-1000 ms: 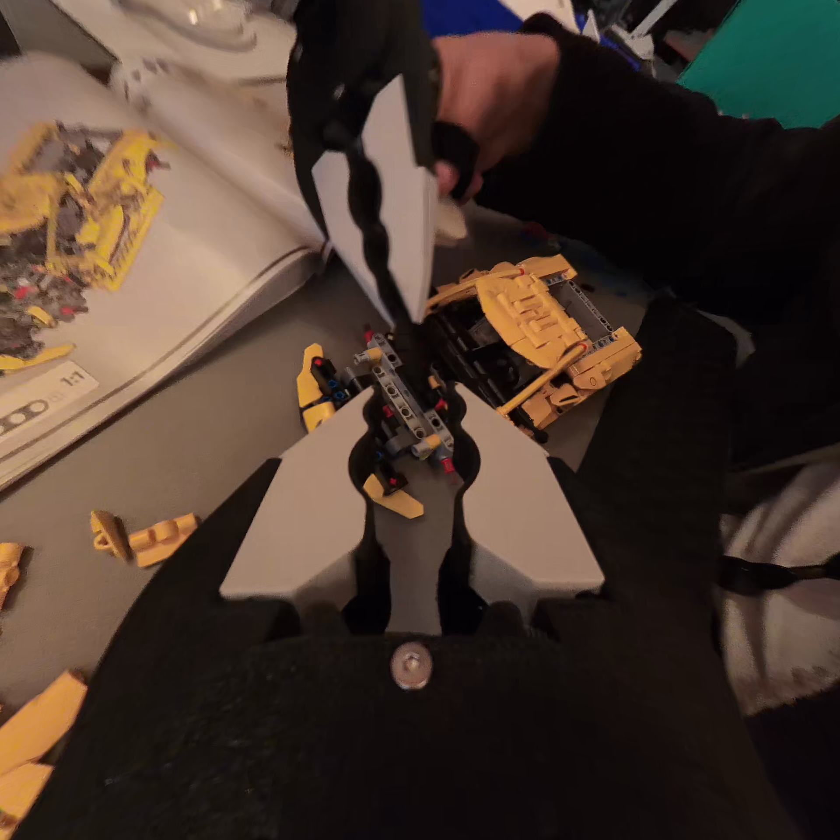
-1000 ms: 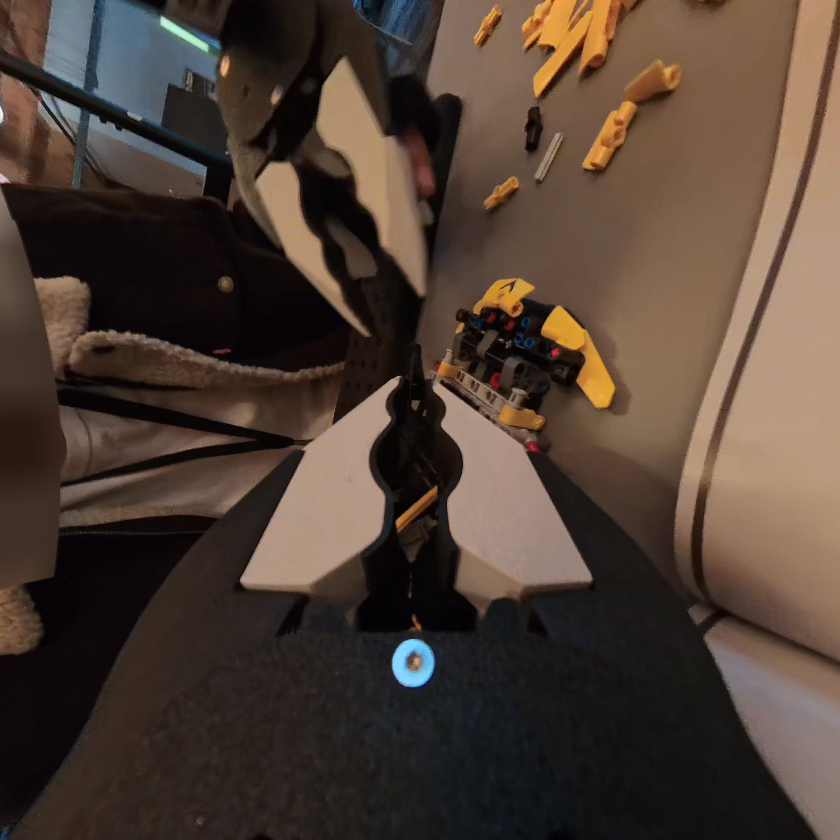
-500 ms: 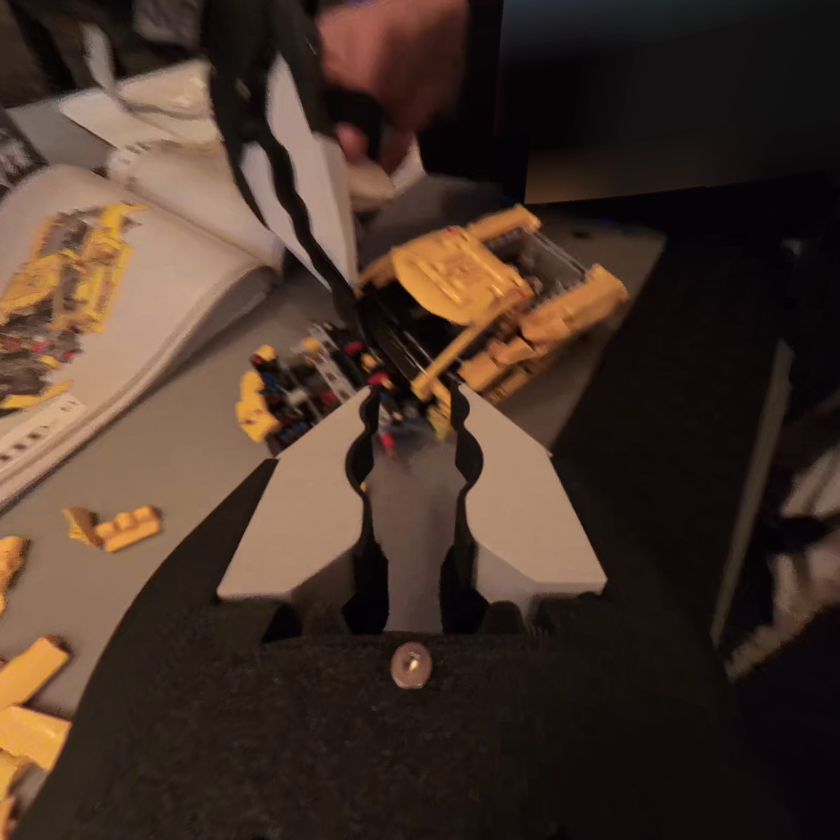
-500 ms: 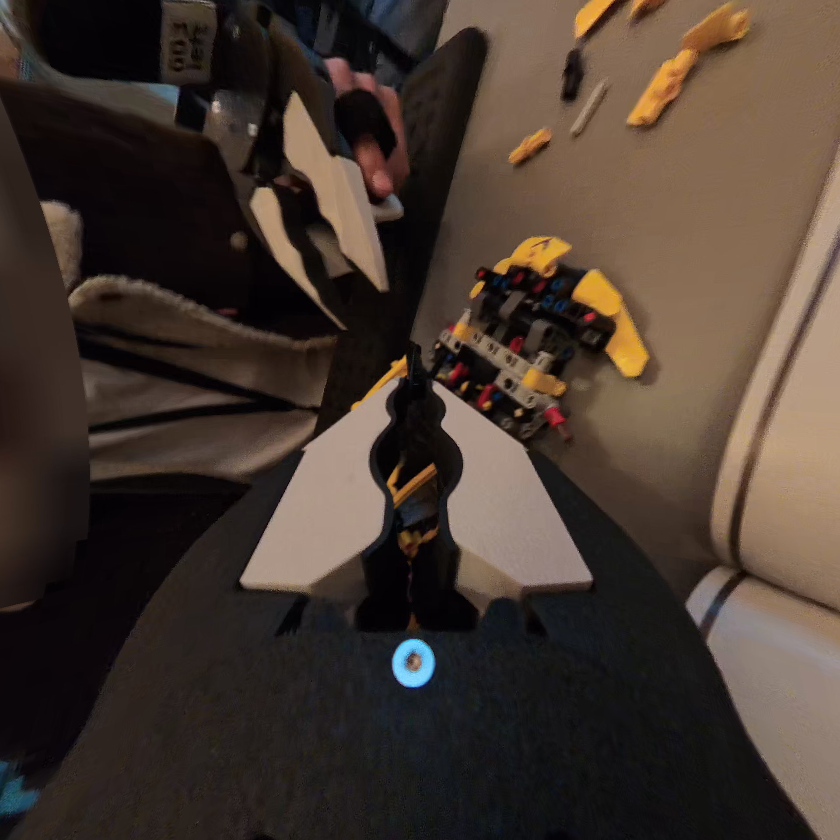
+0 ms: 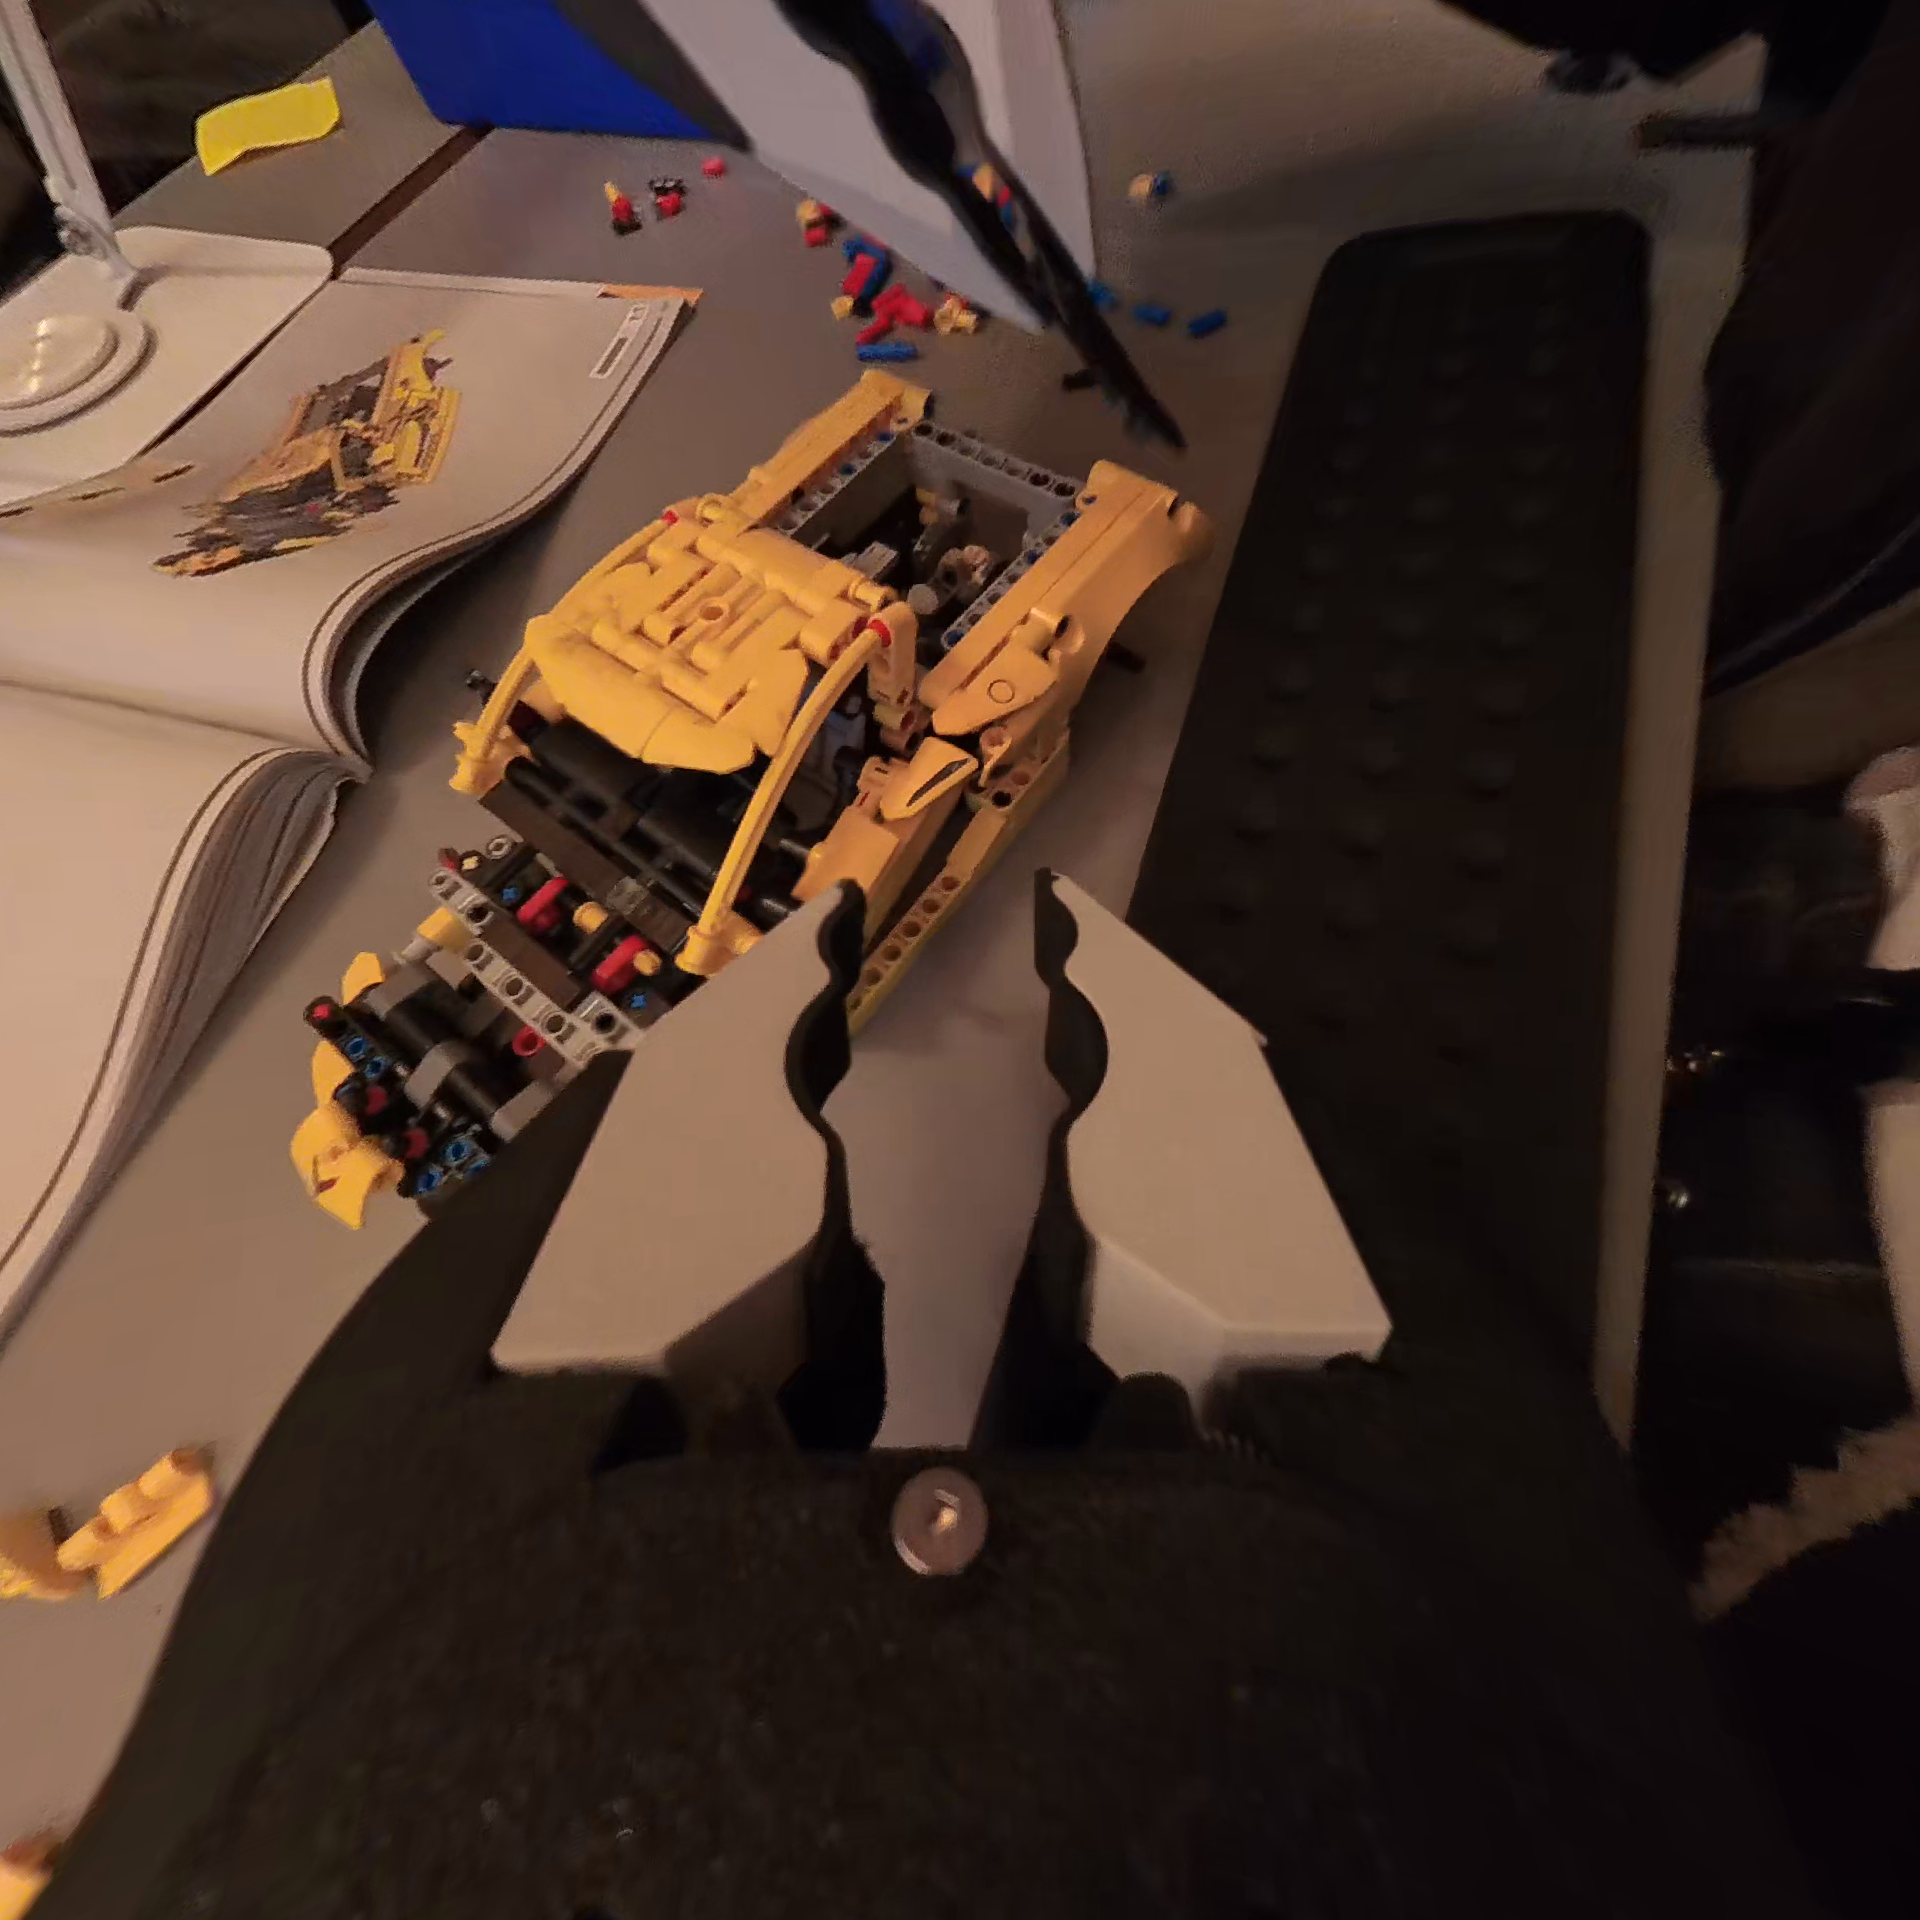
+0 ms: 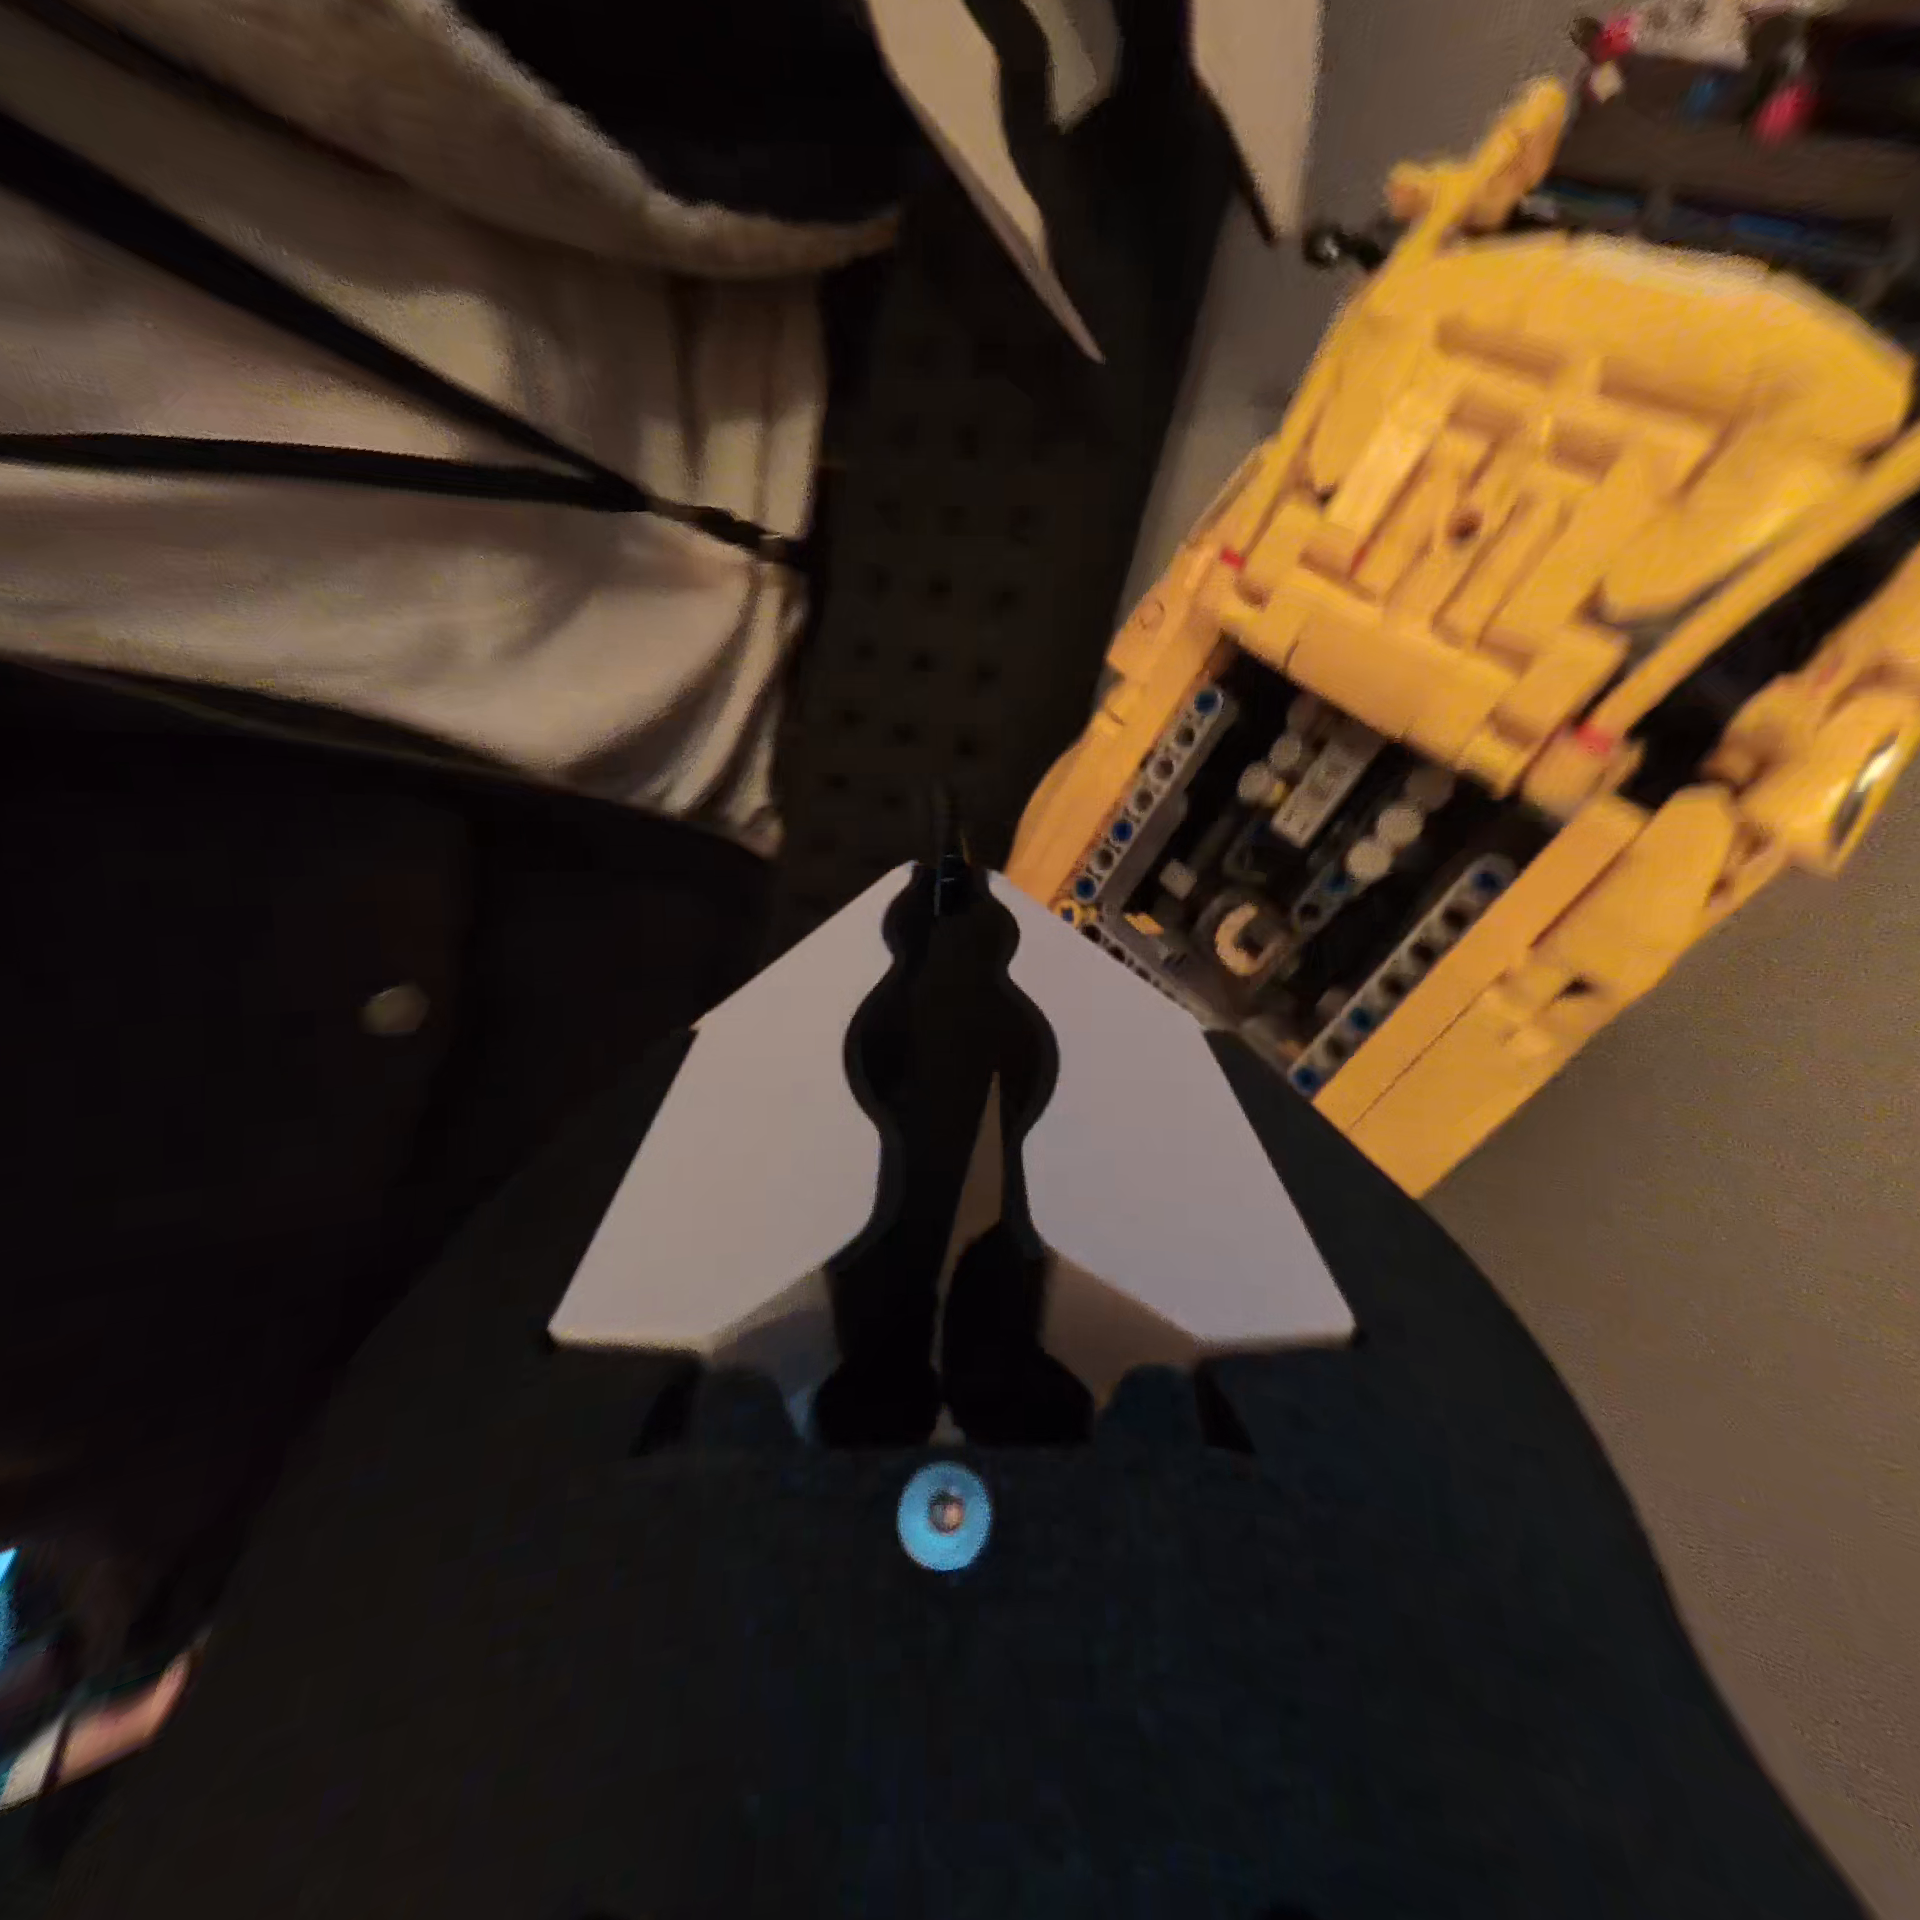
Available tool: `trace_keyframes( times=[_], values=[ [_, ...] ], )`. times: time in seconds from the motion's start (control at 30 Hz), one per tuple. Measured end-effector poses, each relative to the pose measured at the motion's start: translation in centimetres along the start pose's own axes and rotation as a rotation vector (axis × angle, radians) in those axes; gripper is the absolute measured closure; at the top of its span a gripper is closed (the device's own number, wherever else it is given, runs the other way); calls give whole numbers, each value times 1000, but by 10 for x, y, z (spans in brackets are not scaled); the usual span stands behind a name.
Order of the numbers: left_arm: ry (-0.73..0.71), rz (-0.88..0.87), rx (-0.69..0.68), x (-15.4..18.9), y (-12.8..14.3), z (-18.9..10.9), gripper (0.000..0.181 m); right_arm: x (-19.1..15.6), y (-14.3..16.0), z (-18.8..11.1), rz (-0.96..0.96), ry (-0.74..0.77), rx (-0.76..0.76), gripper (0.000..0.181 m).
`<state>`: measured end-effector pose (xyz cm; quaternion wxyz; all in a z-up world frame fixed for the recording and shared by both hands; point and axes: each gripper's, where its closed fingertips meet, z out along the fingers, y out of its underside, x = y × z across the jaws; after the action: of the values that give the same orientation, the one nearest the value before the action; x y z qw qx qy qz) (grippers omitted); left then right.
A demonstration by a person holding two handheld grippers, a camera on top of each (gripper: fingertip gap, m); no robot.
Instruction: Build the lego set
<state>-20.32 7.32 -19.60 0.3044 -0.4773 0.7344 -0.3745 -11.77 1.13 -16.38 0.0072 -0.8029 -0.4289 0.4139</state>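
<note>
Nearest the left wrist camera, the left gripper (image 5: pixel 945 899) hangs over the grey worktop (image 5: pixel 208 1309) with its jaws parted and nothing between them. Just beyond its left fingertip, toward 11 o'clock, lies the yellow lego car (image 5: pixel 790 665), its grey and black front frame (image 5: pixel 468 1029) at 10 o'clock. An open instruction booklet (image 5: pixel 208 644) sits farther out at 10 o'clock. At 12 o'clock the right gripper (image 5: pixel 1127 405) comes down tilted, jaws closed on a thin black part (image 6: pixel 948 868). Loose red and blue pins (image 5: pixel 883 291) lie beyond.
</note>
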Motion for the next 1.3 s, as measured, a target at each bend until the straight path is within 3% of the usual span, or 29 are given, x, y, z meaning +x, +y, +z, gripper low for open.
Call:
trace_keyframes(
  times=[0.13, 0.2, 0.3, 0.57, 0.67, 0.73, 0.83, 0.9, 0.97, 1.13, 1.3],
  values=[
    [35, -30, 61, 4, -3, -5, 148, 0, 49, 8, 163, 293, 208, 175],
    [32, 3, 42, 5, 2, -1, 148, 2, 75, 5, 324, 332, 339, 175],
    [18, 59, -9, 6, 8, 8, 148, 17, 101, 20, 463, 313, 350, 175],
    [-44, 131, -46, 3, 4, 30, 149, 53, 96, 23, 468, 244, 234, 171],
    [-133, 191, -41, -8, 0, 34, 157, 52, 93, 20, 422, 281, 193, 157],
    [-144, 206, -58, -10, 0, 38, 157, 56, 96, 10, 421, 387, 201, 138],
    [-124, 250, -89, -10, -2, 36, 156, 58, 103, -15, 414, 670, 216, 102],
    [-114, 279, -98, -12, -5, 32, 156, 53, 79, -25, 311, 836, 323, 78],
    [-92, 323, -164, -14, 1, 33, 155, 47, 48, -14, 206, 918, 424, 62],
    [-57, 459, -292, -16, 11, 41, 155, 69, 22, 8, 143, 1087, 365, 46],
    [-72, 564, -343, -21, 11, 46, 159, 88, 22, 21, 180, 1025, 298, 40]
  ],
)
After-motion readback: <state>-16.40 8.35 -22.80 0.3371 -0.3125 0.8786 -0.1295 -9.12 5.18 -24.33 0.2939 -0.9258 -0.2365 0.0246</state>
